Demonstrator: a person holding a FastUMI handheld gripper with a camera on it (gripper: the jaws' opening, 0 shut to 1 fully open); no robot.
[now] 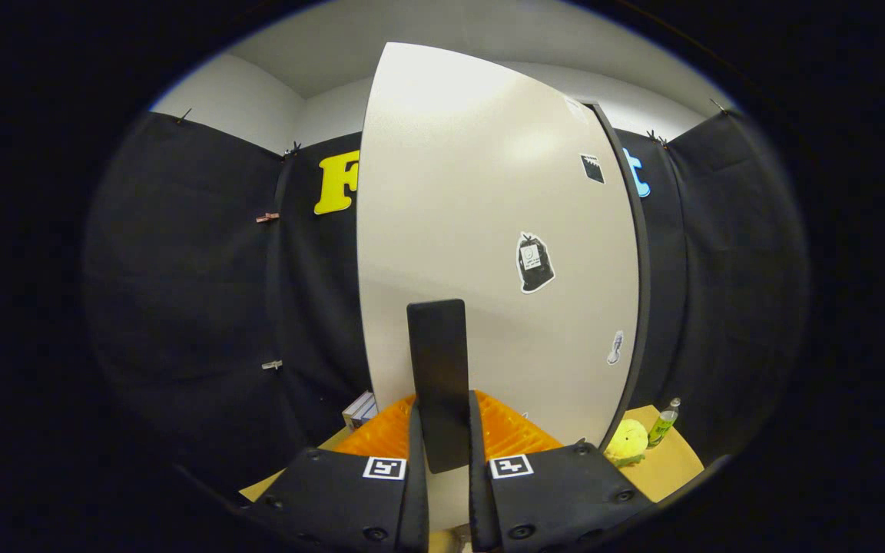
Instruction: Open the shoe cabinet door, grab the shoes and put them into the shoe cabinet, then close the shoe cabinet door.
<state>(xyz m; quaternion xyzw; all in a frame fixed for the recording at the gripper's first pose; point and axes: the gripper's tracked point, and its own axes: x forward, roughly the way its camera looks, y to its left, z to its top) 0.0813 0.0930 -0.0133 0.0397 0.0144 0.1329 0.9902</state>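
The white shoe cabinet door (488, 230) stands right in front of me, with a few stickers on it. A flat black upright handle (437, 369) sticks out from its lower part. My gripper (444, 418) is shut on that handle, whose lower end sits between the two fingers. One orange ribbed finger (377, 439) lies left of the handle and the other to its right, both against its sides. A dark strip (637, 269) runs down the door's right edge.
Past the door's right edge, a yellow plush toy (627, 442) and a small green bottle (664, 421) rest on a tan wooden surface (677, 461). A small stack of boxes or books (360, 409) sits low to the left of the door. Black cloth walls close in both sides.
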